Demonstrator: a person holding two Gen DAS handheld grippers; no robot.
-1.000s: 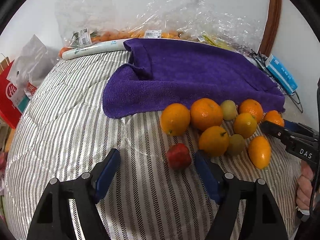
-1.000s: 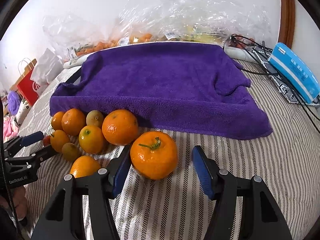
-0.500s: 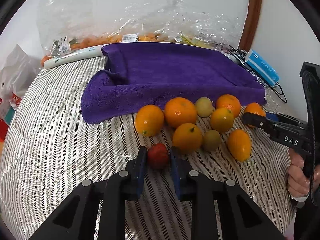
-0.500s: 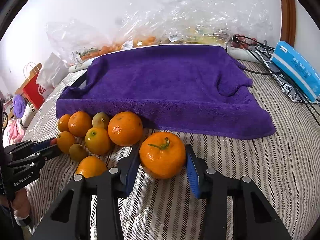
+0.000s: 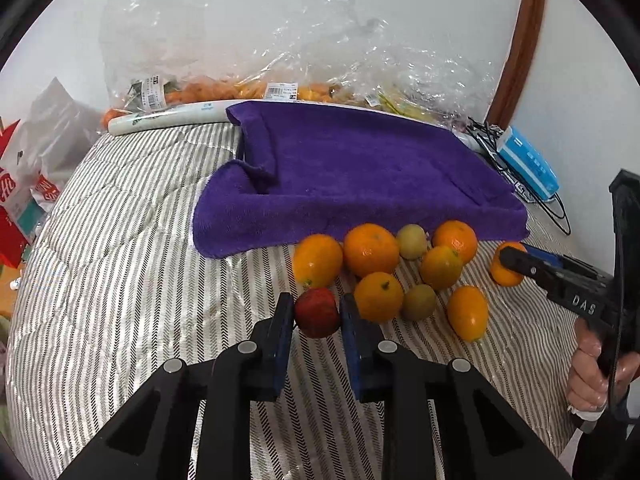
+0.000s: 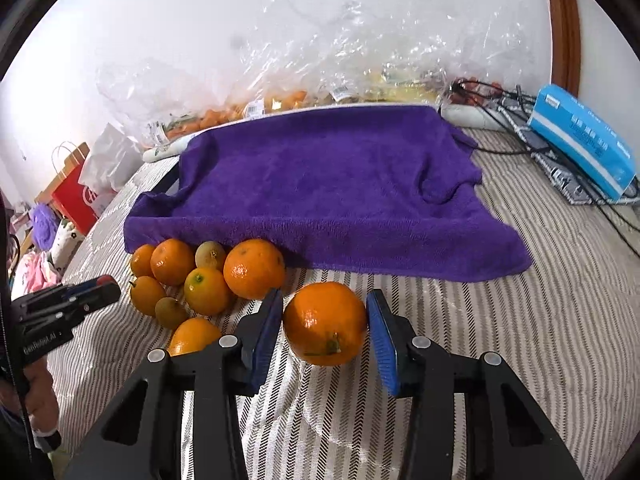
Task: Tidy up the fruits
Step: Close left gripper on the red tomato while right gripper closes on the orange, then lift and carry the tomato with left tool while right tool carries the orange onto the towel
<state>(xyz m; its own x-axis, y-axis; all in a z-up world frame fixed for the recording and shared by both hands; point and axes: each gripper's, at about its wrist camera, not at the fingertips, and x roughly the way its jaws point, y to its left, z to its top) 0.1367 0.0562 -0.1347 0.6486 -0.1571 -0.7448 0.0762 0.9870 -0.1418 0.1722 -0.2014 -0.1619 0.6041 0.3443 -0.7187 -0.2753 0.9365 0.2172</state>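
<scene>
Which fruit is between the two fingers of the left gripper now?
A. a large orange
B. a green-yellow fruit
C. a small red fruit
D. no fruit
C: in the left wrist view the left gripper is shut on the small red fruit, its blue pads pressing both sides, just in front of the pile of oranges.

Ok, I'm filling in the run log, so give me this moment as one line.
left tongs: shut on small red fruit | right tongs: shut on large round orange | purple terry towel: bare

Purple towel (image 5: 360,184); grey-striped cover (image 5: 120,260); red fruit (image 5: 317,312).
</scene>
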